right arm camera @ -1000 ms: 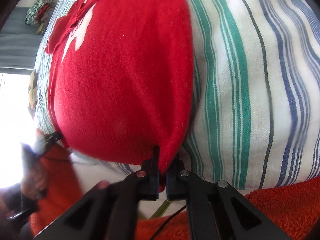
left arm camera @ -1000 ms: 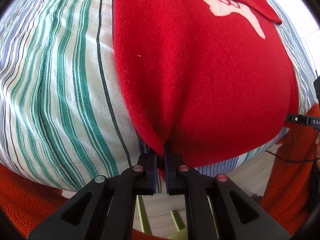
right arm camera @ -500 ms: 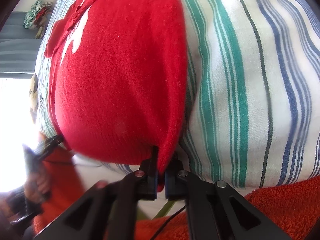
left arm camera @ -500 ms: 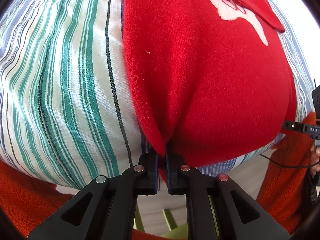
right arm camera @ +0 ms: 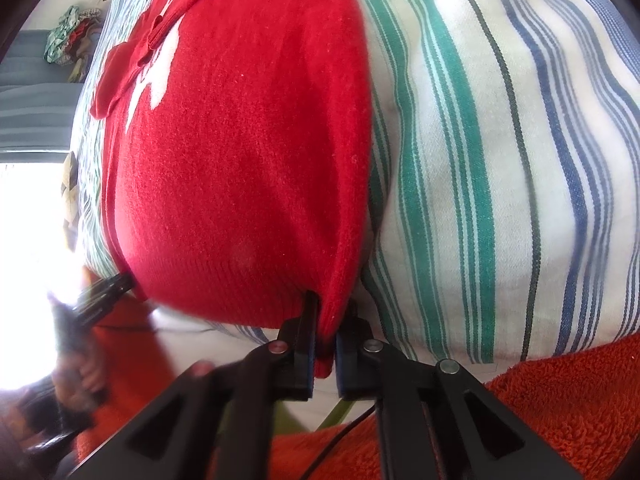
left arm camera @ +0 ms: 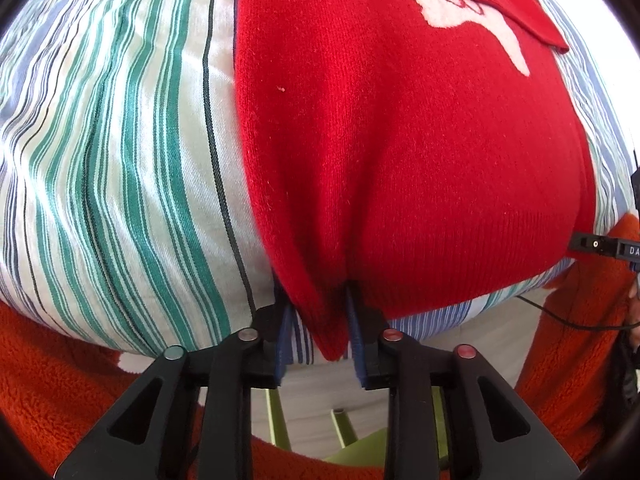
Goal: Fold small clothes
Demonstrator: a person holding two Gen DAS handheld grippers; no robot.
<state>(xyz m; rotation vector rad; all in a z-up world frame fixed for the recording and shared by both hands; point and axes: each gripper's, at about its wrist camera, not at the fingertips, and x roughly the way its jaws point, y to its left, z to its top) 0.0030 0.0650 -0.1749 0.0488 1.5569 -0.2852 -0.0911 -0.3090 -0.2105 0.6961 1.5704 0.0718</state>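
red sweater: lies flat on the striped cloth, hem toward both cameras, a white motif and a folded red sleeve near its far end; its spot on the cloth matches the earlier frames.
left gripper: jaws have just been opening; a second ago they were pinched tight on the sweater's near corner, now a clear gap shows. the red corner hangs between them, brushing the right blue pad, with striped cloth visible between it and the left pad, so nothing is clamped.
right gripper: jaws have just been opening a little; earlier they were pressed together on the opposite hem corner, now a narrow slot shows. the red corner sits in that slot; whether the pads press on it i cannot tell.
striped cloth: white with green, blue and black stripes, covers the counter under the sweater, unchanged.
orange fleece sleeves: frame the bottom of both views.
person's hand: in the right wrist view, blurred at lower left.
green chair legs: seen below the counter edge.
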